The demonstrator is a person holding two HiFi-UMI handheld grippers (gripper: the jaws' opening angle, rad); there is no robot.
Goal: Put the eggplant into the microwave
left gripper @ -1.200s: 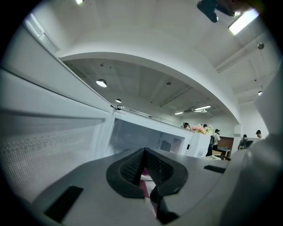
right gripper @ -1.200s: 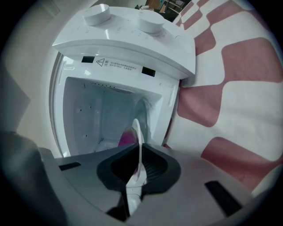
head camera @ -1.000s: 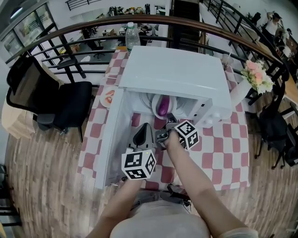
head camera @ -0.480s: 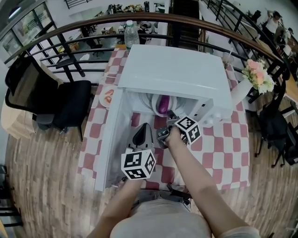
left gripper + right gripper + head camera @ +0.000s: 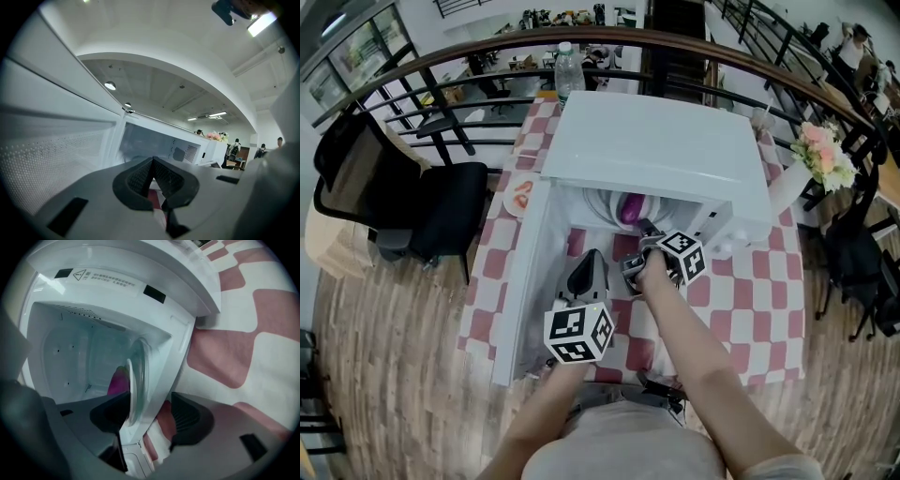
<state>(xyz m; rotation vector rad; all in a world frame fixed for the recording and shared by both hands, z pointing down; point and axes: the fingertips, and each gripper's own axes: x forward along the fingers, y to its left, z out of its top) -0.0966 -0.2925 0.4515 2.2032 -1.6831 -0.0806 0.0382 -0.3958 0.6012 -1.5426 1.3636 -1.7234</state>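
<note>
one eggplant (image 5: pixel 630 208) inside open microwave (image 5: pixel 656 150)

left gripper (image 5: pixel 589 259): jaws together, empty, held about level. right gripper (image 5: pixel 645 232): pitched down, jaws just opened wide, pads gripping nothing. both forearms reach forward.

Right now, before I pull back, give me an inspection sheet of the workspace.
Surface: checkered tablecloth, lying flat.
Job's things: eggplant on plate inside microwave; door open.
Clutter: water bottle behind microwave; small dish at left; flowers at right.
Tools: left tool shut, empty; right tool jaws have just been opening, plate rim between them, not gripped.
Cables: nothing seen.
Surroundings: black chair, railing, wooden floor.
</note>
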